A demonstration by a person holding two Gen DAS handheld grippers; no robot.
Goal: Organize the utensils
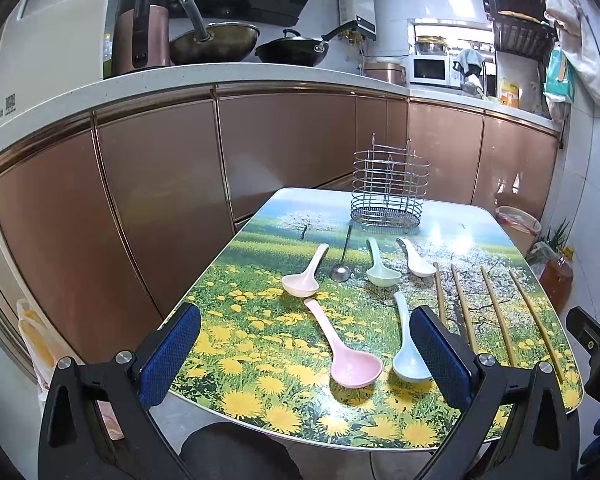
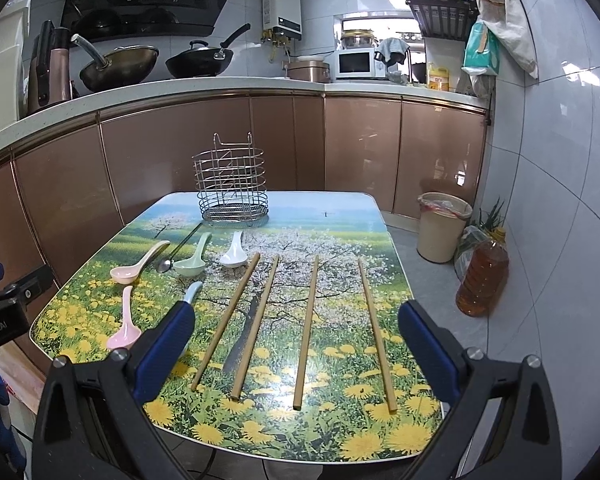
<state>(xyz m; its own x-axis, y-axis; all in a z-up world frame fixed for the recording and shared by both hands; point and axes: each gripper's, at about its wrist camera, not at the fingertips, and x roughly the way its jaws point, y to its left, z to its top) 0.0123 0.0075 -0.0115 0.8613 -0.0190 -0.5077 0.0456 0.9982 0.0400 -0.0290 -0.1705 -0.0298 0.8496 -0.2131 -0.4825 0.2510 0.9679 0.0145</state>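
While both the left gripper (image 1: 306,354) and the right gripper (image 2: 296,352) hover over the near edge of the flowered table (image 2: 340,432) with jaws spread wide and holding nothing, six spoons (image 1: 356,372) and four chopsticks (image 2: 308,328) lie flat, the wire utensil basket (image 2: 234,188) standing upright at the far end

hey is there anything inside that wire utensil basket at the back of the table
Nothing shows inside the wire utensil basket: through its open wires only the divider and mesh floor appear. The spoons and the four chopsticks lie on the table in front. Nothing covers its inside.
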